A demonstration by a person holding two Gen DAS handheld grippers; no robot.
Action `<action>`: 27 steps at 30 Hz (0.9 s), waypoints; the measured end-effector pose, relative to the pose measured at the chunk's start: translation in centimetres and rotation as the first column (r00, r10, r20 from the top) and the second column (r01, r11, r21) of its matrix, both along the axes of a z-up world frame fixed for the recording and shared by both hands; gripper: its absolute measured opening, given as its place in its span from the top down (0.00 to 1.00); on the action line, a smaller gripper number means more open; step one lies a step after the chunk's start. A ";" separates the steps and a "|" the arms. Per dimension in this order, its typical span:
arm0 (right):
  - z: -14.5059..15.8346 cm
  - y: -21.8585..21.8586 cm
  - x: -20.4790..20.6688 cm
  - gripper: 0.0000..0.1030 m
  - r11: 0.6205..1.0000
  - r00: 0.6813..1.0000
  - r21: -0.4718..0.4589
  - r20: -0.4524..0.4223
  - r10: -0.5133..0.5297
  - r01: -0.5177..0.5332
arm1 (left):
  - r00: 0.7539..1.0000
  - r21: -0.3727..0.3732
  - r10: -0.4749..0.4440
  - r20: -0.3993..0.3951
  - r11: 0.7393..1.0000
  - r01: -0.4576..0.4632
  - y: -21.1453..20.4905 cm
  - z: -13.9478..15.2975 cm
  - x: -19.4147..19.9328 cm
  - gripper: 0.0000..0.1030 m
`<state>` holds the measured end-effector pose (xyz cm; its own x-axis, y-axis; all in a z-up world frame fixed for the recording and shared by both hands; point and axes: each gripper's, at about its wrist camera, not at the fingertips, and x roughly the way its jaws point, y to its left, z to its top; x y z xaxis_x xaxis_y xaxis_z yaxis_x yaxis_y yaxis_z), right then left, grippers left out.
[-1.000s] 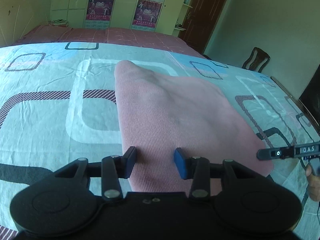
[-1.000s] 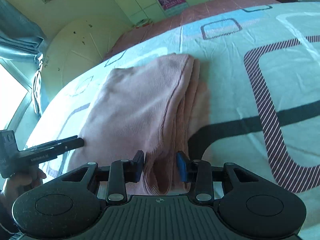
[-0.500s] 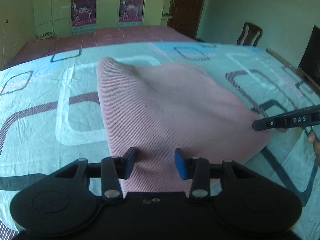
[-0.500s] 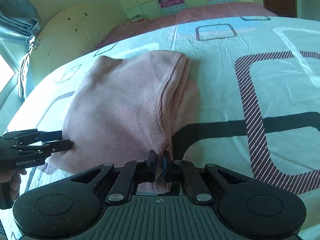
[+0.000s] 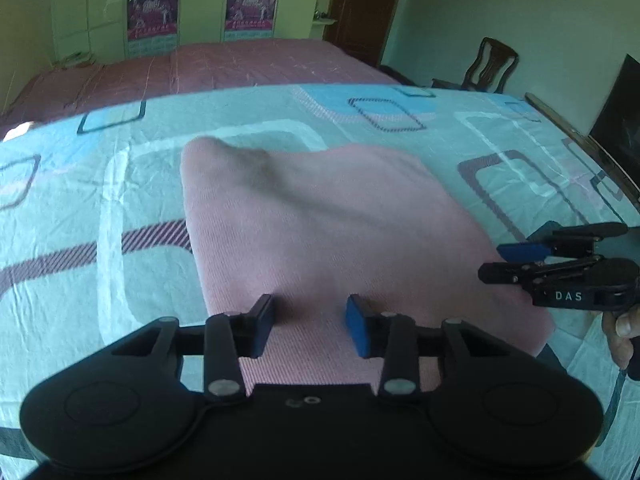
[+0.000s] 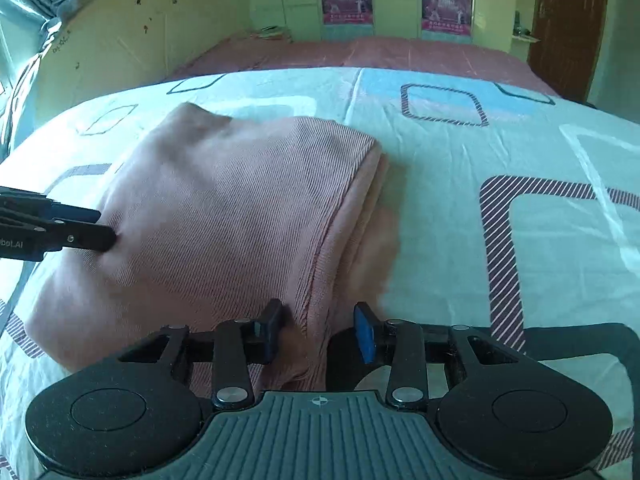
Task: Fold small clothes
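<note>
A folded pink ribbed garment [image 5: 332, 236] lies flat on the patterned bedsheet [image 5: 80, 184]. It also shows in the right wrist view [image 6: 224, 216], with stacked layers along its right edge. My left gripper [image 5: 310, 324] is open, its jaws over the garment's near edge, holding nothing. My right gripper [image 6: 320, 330] is open over the garment's near right corner, the fold edge between its jaws. The right gripper [image 5: 516, 260] also shows in the left wrist view at the garment's right side. The left gripper [image 6: 96, 228] shows in the right wrist view, touching the garment's left side.
The bed continues behind with a maroon cover [image 5: 208, 68]. A wardrobe with posters [image 5: 200, 8] and a brown door [image 5: 360, 4] stand at the back. A wooden chair [image 5: 488, 64] and a dark screen [image 5: 616, 120] are at the right, past the bed's edge [image 5: 580, 140].
My right gripper shut on the garment's near corner half a second ago and has opened again. The left gripper stayed open and shifted slightly over the garment.
</note>
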<state>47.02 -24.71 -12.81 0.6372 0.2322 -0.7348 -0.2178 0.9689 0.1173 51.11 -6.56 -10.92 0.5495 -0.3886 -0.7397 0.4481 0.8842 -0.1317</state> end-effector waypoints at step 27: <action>-2.0 3.1 14.3 0.60 0.998 1.000 -0.068 0.020 -0.016 0.018 | 0.996 -0.024 0.091 -0.004 0.996 -0.091 0.2 -3.6 12.8 0.57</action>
<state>61.32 -21.63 -14.82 0.6553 0.1712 -0.7357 -0.2030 0.9781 0.0469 63.90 -6.32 -14.55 0.5810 -0.3552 -0.7324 0.3658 0.9177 -0.1549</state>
